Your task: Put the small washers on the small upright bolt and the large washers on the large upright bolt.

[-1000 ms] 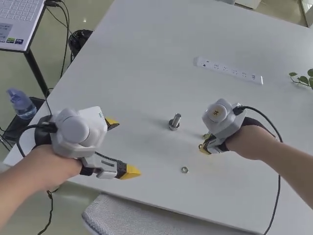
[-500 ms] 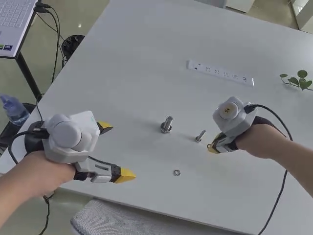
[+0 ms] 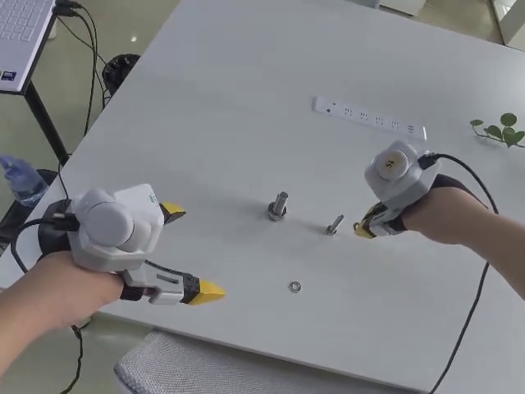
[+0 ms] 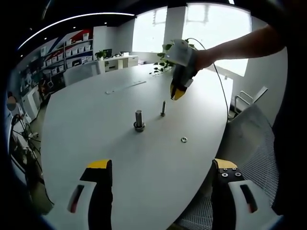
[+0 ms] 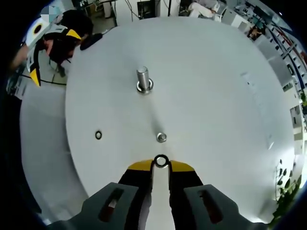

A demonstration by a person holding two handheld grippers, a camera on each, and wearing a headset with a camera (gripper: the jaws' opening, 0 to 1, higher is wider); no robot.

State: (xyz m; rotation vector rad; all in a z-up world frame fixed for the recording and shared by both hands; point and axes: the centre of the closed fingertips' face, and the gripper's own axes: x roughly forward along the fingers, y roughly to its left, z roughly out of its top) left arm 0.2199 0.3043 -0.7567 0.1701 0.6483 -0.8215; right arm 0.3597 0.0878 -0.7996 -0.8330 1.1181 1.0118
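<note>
1. Held washer (image 5: 157, 161): a small metal ring, being pinched at the very tips of the right gripper (image 5: 161, 167), whose yellow-tipped jaws are closing almost together on it.
2. Small bolt (image 5: 161, 137): standing upright on the white table (image 5: 216, 96), just beyond the held washer in the right gripper view. In the head view the small bolt (image 3: 335, 224) is sitting just beside the right gripper (image 3: 367, 230). Whether the washer is touching the bolt cannot be told.
3. Large bolt (image 5: 143, 79): standing upright on its broad base, farther along the table than the small bolt. In the head view the large bolt (image 3: 279, 205) is standing near the small one, on its left.
4. Loose washer (image 3: 294, 286): lying flat on the table, nearer the person than both bolts and apart from them.
5. Left gripper (image 4: 162, 165): hovering over the near table edge, jaws standing wide apart and gripping nothing, and pointing toward the bolts. In the head view the left gripper (image 3: 190, 250) is sitting well left of the loose washer.
6. Power strip (image 3: 369, 119): lying on the table, well beyond the bolts.
7. Plant (image 3: 496, 131): leaves showing at the right edge.
8. Laptop (image 3: 20, 33): resting on a stand to the left of the table.
</note>
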